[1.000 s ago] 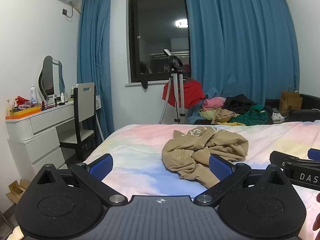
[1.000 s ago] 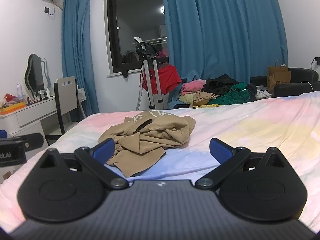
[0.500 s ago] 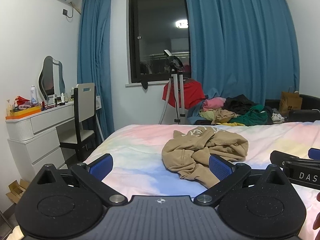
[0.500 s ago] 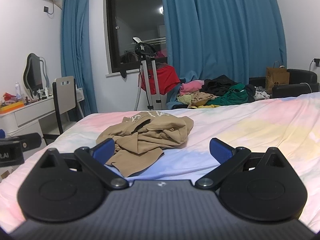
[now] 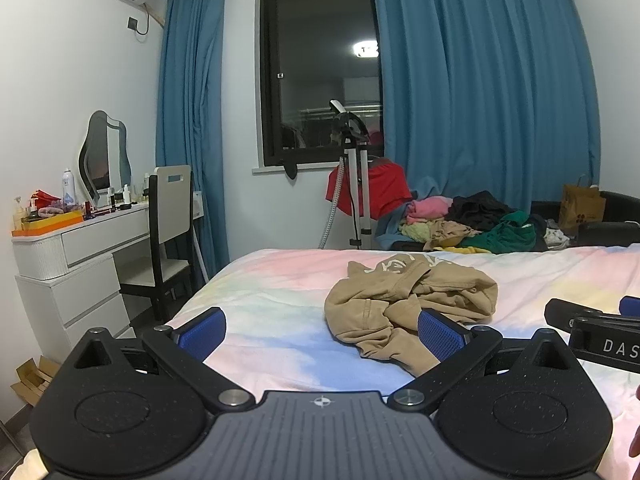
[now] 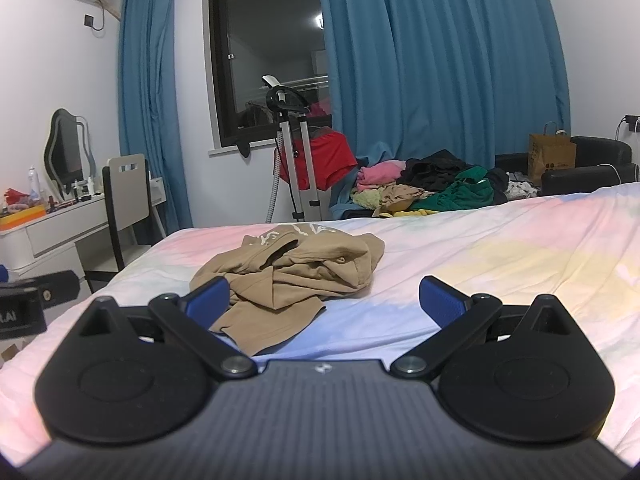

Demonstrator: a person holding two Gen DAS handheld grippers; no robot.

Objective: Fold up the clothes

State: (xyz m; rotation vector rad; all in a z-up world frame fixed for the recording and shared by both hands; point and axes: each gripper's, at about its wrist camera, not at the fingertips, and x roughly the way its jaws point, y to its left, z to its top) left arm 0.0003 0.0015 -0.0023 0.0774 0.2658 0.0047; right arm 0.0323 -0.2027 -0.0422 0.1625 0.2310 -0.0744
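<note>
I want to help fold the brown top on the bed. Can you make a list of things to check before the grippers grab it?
1. Left hand-held gripper open: ok, blue pads spread wide, nothing between them.
2. Right hand-held gripper open: ok, also empty.
3. Brown top within view of both cameras: ok, it lies just ahead.
4. Brown top spread flat: not ok, it is crumpled in a heap.
5. Sleeves and hem easy to find: cannot tell, they are bunched in the folds.
6. Room on the bed to spread it: ok, bare sheet lies around the heap.
</note>
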